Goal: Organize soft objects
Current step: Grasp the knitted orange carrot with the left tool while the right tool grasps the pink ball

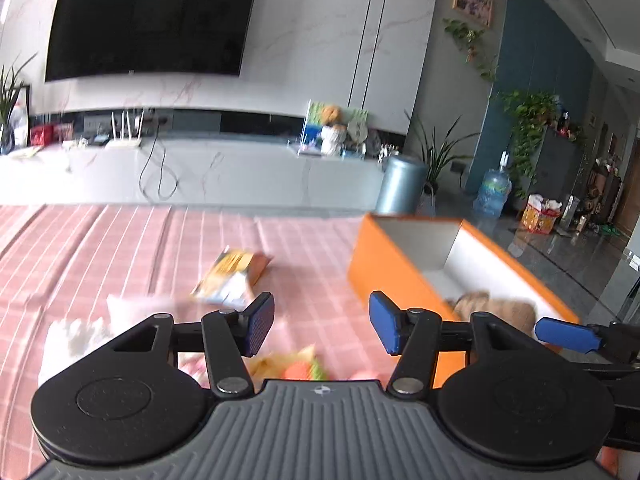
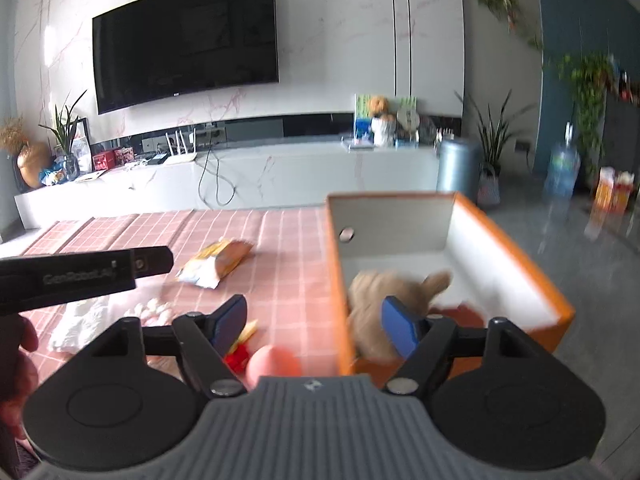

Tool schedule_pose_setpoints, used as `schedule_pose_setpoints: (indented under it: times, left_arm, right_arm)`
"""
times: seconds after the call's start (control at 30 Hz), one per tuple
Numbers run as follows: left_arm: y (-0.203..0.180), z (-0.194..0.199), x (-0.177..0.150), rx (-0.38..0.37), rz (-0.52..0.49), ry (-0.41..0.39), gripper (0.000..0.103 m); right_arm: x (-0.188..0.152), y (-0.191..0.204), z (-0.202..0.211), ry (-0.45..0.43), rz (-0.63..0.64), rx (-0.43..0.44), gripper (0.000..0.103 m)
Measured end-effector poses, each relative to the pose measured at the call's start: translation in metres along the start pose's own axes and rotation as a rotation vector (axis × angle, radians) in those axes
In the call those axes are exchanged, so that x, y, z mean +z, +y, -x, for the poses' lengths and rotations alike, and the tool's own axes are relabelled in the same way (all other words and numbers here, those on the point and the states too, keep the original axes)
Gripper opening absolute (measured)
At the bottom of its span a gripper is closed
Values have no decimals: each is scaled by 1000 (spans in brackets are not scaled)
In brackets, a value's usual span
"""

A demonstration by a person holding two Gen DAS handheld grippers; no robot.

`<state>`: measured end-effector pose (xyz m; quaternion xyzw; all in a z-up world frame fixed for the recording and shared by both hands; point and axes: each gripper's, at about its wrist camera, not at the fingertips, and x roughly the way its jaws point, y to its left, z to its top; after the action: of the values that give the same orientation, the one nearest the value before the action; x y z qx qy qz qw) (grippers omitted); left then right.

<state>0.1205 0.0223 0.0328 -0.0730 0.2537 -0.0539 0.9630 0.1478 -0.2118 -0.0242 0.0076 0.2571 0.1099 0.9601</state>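
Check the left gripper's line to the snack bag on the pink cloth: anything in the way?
Nothing visible. The left gripper is open and empty, and only bare pink cloth lies ahead of it up to the snack bag. The orange box stands off to the right.

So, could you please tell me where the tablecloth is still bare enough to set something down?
Bare cloth lies beyond the snack bag, and between it and the orange box. Near the grippers it is crowded: white fluffy pieces, fries toy, pink ball.
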Motion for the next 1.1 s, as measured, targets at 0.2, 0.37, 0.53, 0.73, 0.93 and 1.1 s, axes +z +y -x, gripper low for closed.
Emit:
schedule_pose_setpoints:
  times: [0.2,0.37,0.53,0.73,0.93,1.1]
  left_arm:
    - [34,-1,-27,-6,19,121,62]
    - [58,-7,-49,5,64,197,57]
    - [66,-7,-50,15,27,180,57]
    - [65,-23,-44,0,-19,186,57]
    - [43,-50,-37,-114,-200,207,62]
    - [40,-76,-33,-137,-220,271,61]
  right_arm:
    - [-27,30,-11,59,11,40,74]
    - [-44,51,-26,116,60,77,73]
    - [-46,53,-42,150,78,65,72]
    - [-40,53,-65,167,115,47,68]
    - [-42,51,-90,182,162,-1,62]
    - [-48,50,-106,187,195,-17,57]
